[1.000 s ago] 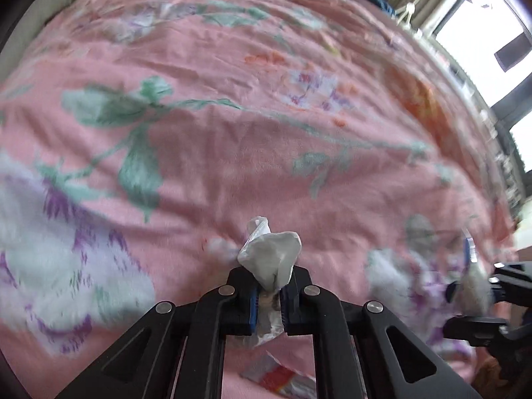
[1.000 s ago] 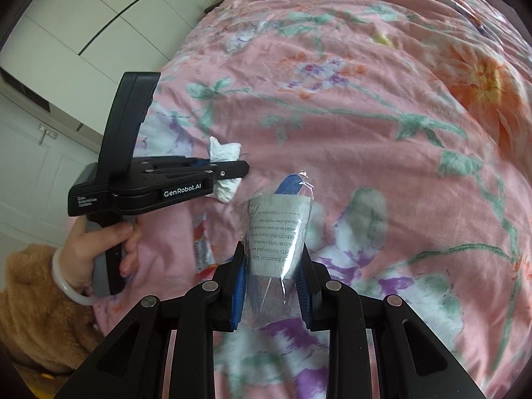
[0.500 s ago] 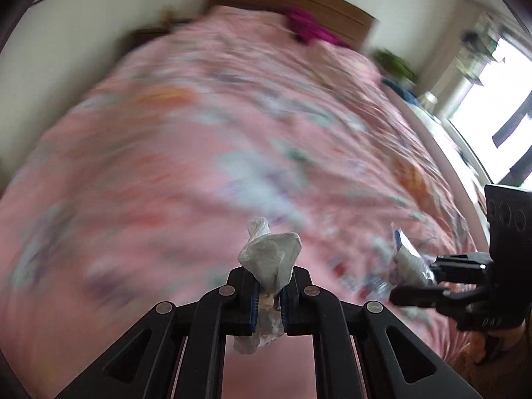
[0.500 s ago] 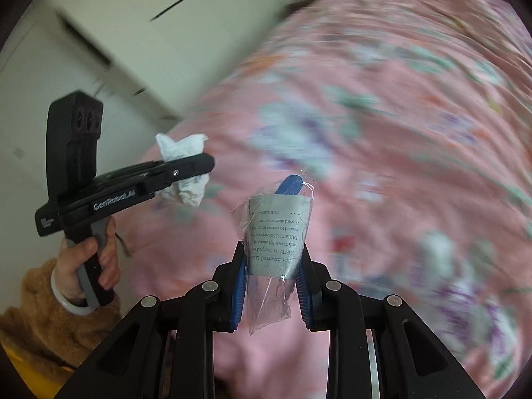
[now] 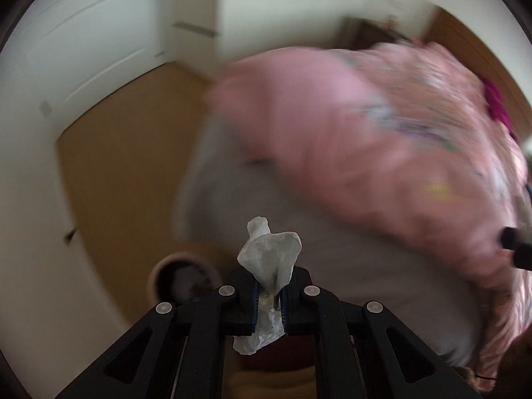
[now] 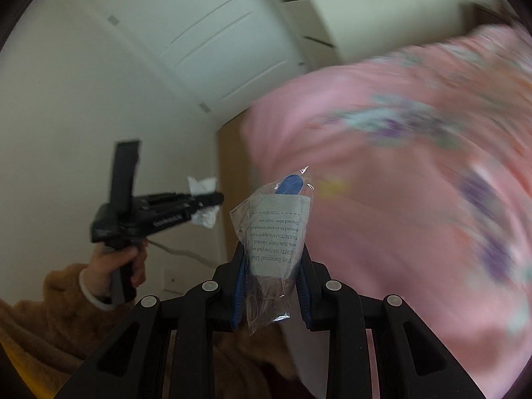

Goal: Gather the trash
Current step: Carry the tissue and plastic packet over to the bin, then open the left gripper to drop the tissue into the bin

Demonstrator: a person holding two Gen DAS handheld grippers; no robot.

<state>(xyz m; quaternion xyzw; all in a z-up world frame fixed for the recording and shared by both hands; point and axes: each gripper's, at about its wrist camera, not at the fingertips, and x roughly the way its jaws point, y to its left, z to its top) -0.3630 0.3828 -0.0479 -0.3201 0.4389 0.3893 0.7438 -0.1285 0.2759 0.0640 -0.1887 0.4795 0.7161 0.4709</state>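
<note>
The left gripper [image 5: 268,294] is clamped on a crumpled white tissue [image 5: 269,259], its fingers drawn narrow with the wad bulging above the blue pads [image 5: 254,299] and a scrap hanging below them. In the right wrist view the same gripper [image 6: 217,199] shows from the side, the tissue [image 6: 202,184] sticking out above and below its tip, and a hand [image 6: 116,264] wraps its grip, a pale bracelet [image 6: 89,294] on the wrist and a fuzzy brown sleeve [image 6: 40,326] behind it.

The right gripper [image 6: 271,286] holds a clear plastic wrapper [image 6: 274,232] — a printed paper label inside it, the text reading upside down, and a blue piece [image 6: 290,184] at its top end. The fingers press the wrapper's sides; they stand somewhat apart, the packet filling the gap and its lower end hanging below the pads.

Both pieces of trash are up in the air, off the bed. The pink floral bedspread [image 5: 382,139] fills the right of both views, blurred, with a grey sheet [image 5: 332,259] below its edge. Just left of the left gripper's fingers, on the tan wooden floor [image 5: 126,173], stands a round bin [image 5: 181,277] with a pale rim and a dark inside; what lies in it I cannot tell. White panelled cupboard doors [image 6: 206,50] line the wall behind. At the right edge of the left wrist view, the dark tip of the right gripper [image 5: 513,249] pokes in.
</note>
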